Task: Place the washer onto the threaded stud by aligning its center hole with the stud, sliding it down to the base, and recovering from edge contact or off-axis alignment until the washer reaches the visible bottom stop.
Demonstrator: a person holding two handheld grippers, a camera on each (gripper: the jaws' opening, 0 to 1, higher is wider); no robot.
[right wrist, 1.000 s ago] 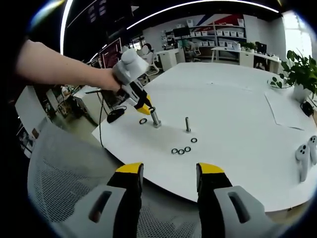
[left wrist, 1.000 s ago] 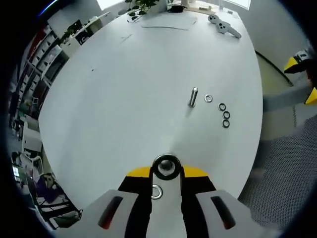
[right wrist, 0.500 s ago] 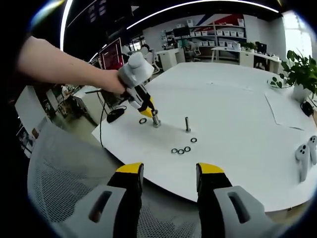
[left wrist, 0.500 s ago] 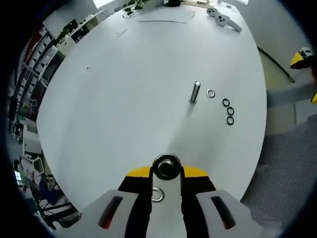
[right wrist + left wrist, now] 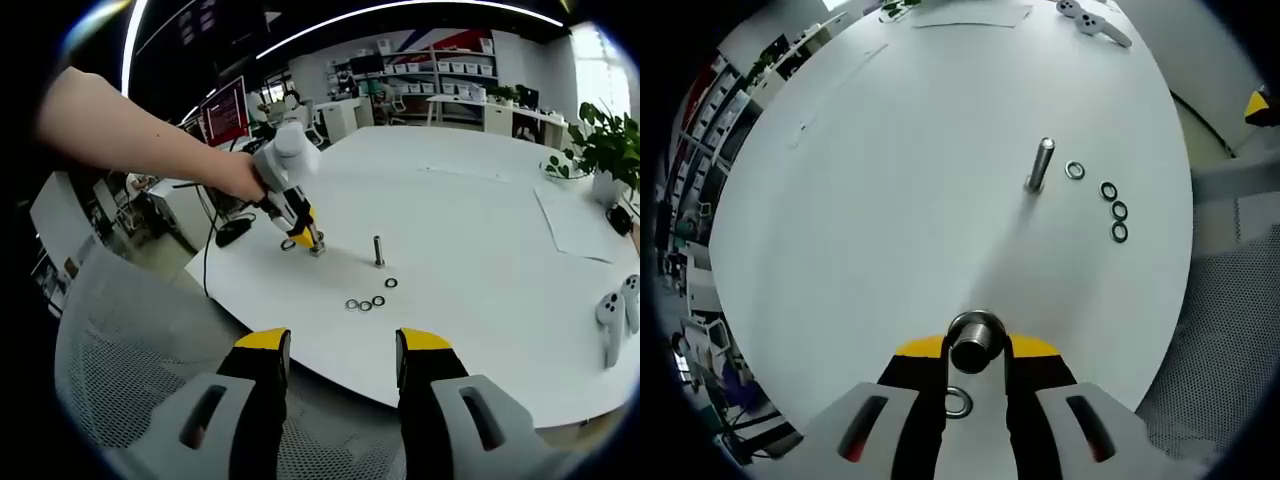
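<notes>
One washer (image 5: 957, 402) on table between left tool (image 5: 975, 372) jaws, ungripped; stud (image 5: 974, 342) ahead.

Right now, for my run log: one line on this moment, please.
left gripper: at near stud | spare washer: flat on table | far stud: bare | right gripper: open, idle

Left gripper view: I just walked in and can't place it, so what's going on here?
A person's left gripper is down at a threaded stud near the white table's edge, jaws on either side of it. One washer lies flat between the jaws. A second stud and four loose washers sit further along. The right gripper hangs open, off the table.
</notes>
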